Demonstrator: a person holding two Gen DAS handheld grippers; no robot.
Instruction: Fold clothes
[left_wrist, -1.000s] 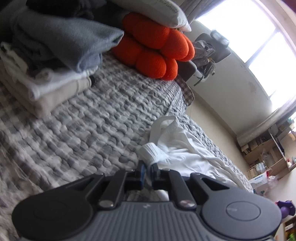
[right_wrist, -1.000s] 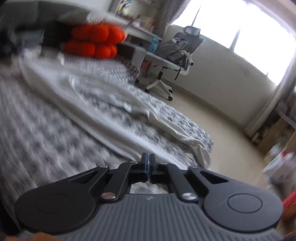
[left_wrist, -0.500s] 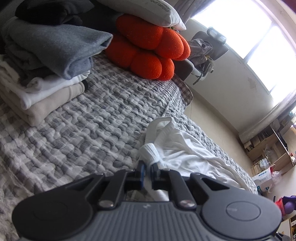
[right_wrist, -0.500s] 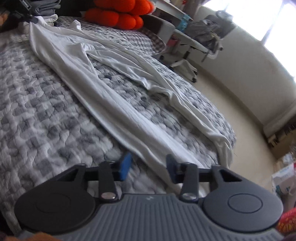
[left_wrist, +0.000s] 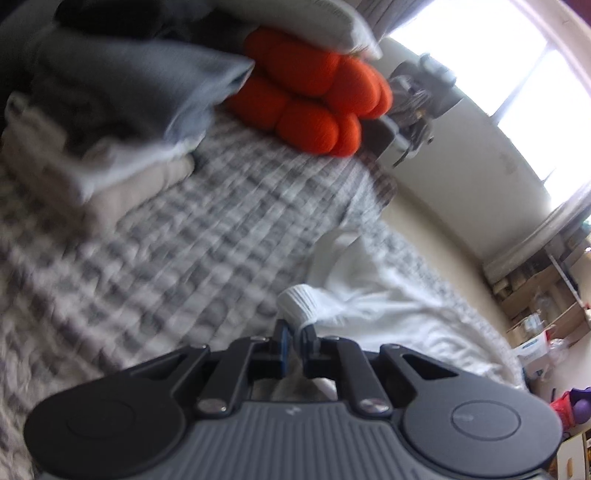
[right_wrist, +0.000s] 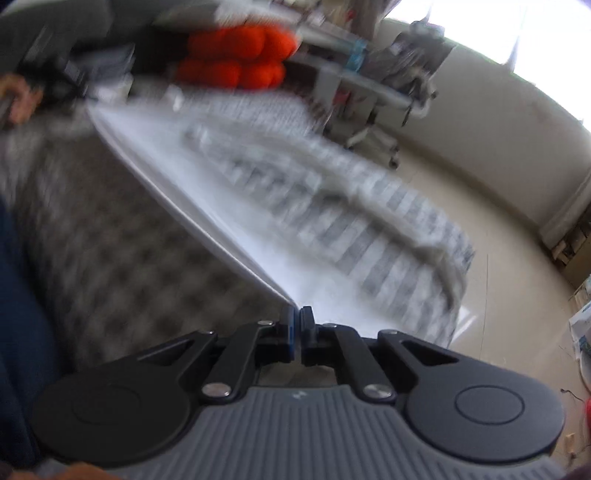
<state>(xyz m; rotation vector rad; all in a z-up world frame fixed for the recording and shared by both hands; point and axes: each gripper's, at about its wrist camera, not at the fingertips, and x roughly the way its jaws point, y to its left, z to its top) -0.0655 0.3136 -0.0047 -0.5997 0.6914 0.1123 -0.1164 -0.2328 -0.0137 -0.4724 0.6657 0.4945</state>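
Between your left gripper's (left_wrist: 294, 338) closed jaws sits the white cotton garment's ribbed cuff (left_wrist: 299, 303); your right gripper (right_wrist: 297, 325) has just closed, pinching the garment's edge.

Motion blur smears the checked quilt (right_wrist: 110, 236) and folded stack (left_wrist: 92, 122).

garment (left_wrist: 373, 302) on bed (left_wrist: 184, 251), clothes stack (left_wrist: 103, 122) behind

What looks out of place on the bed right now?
Nothing damaged or spilled. The white garment lies long and rumpled across the quilt, its far edge trailing over the bedside, while the left gripper pinches its ribbed cuff. The folded stack leans slightly.
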